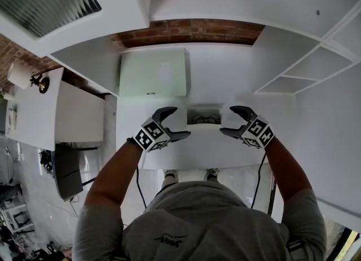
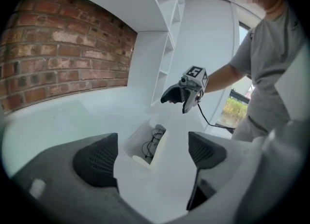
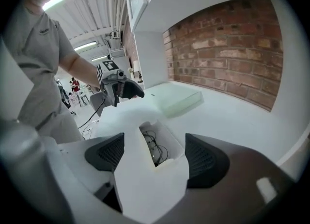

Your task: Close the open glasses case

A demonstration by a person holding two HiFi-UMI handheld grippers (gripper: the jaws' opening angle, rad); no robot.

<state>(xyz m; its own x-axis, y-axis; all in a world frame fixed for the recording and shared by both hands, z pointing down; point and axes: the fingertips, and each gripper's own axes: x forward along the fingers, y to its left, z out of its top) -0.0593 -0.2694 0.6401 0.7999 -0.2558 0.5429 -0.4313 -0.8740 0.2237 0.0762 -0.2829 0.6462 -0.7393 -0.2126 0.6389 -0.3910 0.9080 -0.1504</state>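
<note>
An open white glasses case [image 1: 203,115] sits on the white table [image 1: 169,153], with thin dark-rimmed glasses [image 1: 203,119] lying inside. My left gripper [image 1: 180,122] hovers just left of the case with its jaws wide apart and nothing between them. My right gripper [image 1: 227,120] mirrors it just right of the case, also open and empty. In the left gripper view the case [image 2: 145,146] lies ahead between the spread pads [image 2: 97,160], with the right gripper [image 2: 175,95] beyond. The right gripper view shows the case [image 3: 167,136] between its own pads [image 3: 203,160], and the left gripper [image 3: 130,89] behind.
A flat pale box [image 1: 153,73] rests on the table behind and left of the case. A brick wall [image 1: 192,31] closes the back. White shelves [image 1: 304,68] stand at the right. The table's front edge [image 1: 197,167] runs close to my body.
</note>
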